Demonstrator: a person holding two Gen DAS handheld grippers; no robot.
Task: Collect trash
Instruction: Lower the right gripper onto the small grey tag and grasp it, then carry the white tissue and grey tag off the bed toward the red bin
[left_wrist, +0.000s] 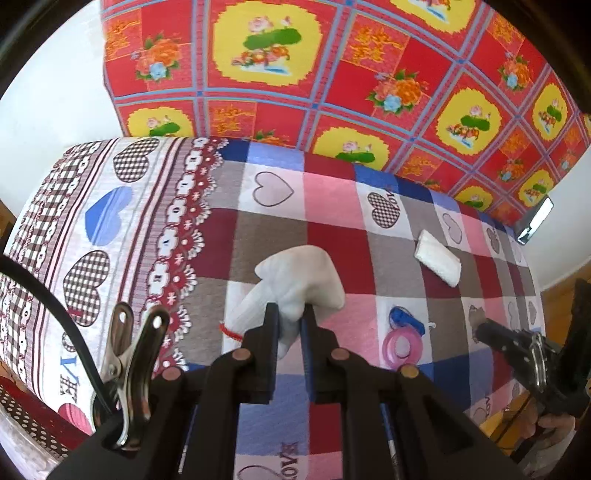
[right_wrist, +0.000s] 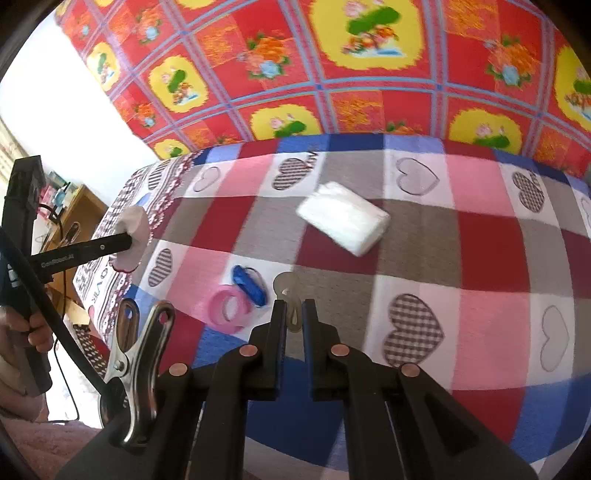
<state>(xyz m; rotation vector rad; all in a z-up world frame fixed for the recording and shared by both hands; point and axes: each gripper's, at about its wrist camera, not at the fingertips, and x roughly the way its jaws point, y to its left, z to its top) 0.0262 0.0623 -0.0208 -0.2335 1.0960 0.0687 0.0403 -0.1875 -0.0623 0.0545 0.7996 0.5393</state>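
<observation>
Left hand-held gripper (left_wrist: 291, 314) fills the near frame, jaws pinching a crumpled white tissue (left_wrist: 299, 280), lifted over the bed (left_wrist: 332, 236) near its left end. Open checked sheet beyond it; folded white pad (left_wrist: 439, 262) lies toward the far right, pink tape ring (left_wrist: 400, 347) and blue clip (left_wrist: 404, 321) just right of the jaws.

Right view: right hand-held gripper (right_wrist: 294, 314) pinched on a thin clear plastic piece (right_wrist: 290, 291), near the front edge. Pad (right_wrist: 343, 218) mid-bed, well apart. Red floral cloth (right_wrist: 295, 74) backs the bed.
</observation>
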